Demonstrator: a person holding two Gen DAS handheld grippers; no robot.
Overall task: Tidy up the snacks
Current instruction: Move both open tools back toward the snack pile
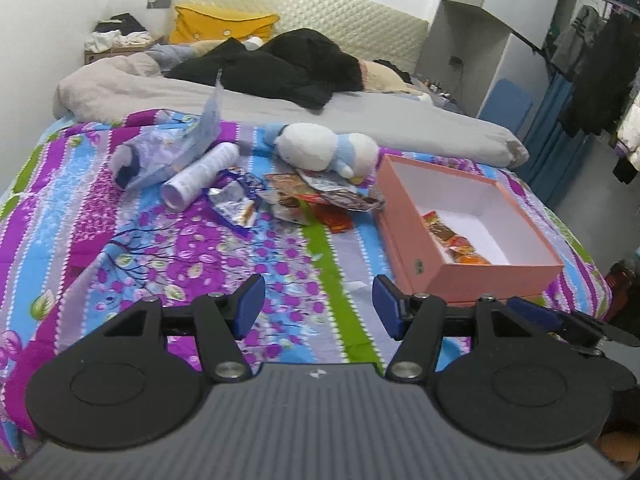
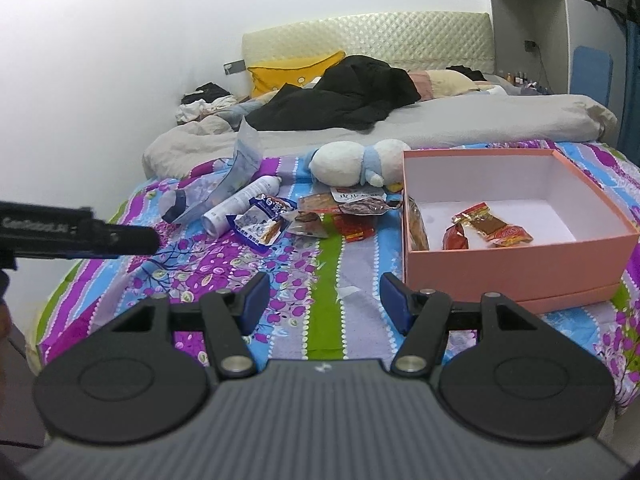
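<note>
Both my tongs, L (image 1: 318, 306) and R (image 2: 324, 302), part-open, holding nothing. Snack pile (image 2: 320, 212) ahead; pink box (image 2: 516, 268) fwd-right. Risk: crinkly wrappers slip, or I snag the bedspread (image 1: 312, 256).

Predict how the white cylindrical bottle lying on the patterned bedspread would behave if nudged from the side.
The white cylindrical bottle lies on its side, so it would probably roll. The soft patterned bedspread and the blue-and-white snack packet beside it would likely stop it soon.
</note>
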